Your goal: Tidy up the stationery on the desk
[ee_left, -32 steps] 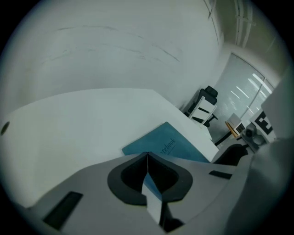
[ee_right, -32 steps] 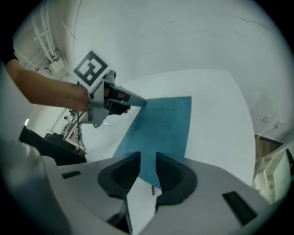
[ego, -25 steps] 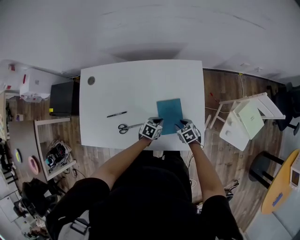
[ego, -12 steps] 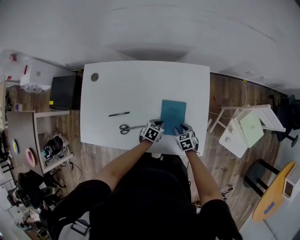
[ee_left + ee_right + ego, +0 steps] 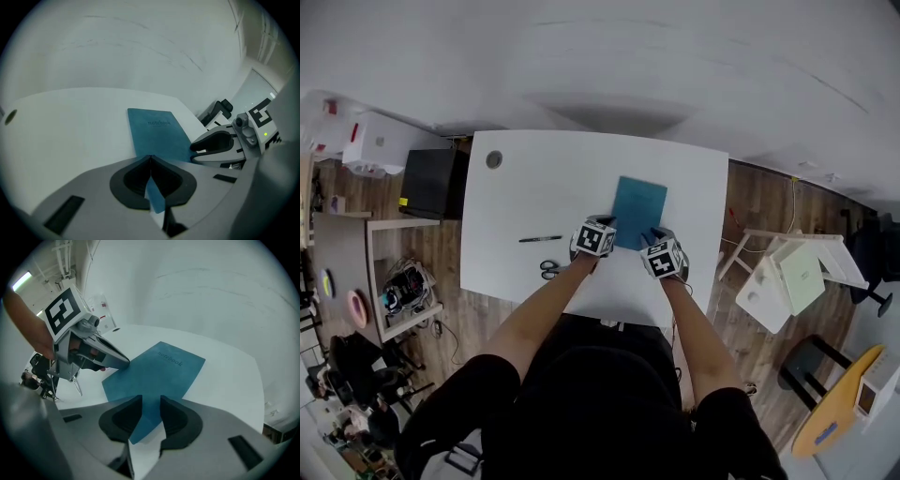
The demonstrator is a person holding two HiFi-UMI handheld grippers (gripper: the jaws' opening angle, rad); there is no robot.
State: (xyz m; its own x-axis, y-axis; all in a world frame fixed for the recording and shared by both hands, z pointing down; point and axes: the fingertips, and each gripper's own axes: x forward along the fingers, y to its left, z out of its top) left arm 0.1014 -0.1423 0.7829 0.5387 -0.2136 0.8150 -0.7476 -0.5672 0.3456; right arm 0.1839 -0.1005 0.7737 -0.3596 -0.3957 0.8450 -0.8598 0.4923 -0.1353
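Both grippers have slid further up the desk since 1 second ago, and the teal notebook (image 5: 639, 212) has gone with them. It now lies flat on the white desk (image 5: 534, 192), a bit right of the middle, cover up with "notebook" printed on it.

Left gripper (image 5: 150, 158): its 2 jaws are pressed together into a point with nothing pinched between them. From the right gripper view, that point sits right at the notebook's near left corner.

Right gripper (image 5: 151, 401): the jaws have just been closing a bit, but there's a clear gap between them. The notebook's near right corner shows in that gap, lying flat under the jaws, and the pads aren't squeezing it.

Other stuff on the desk: a black pen (image 5: 541, 238) well left of the notebook, and scissors (image 5: 549, 270) a little nearer the person than the pen, partly behind the left forearm. A round grommet hole (image 5: 494, 160) is at the far left corner.
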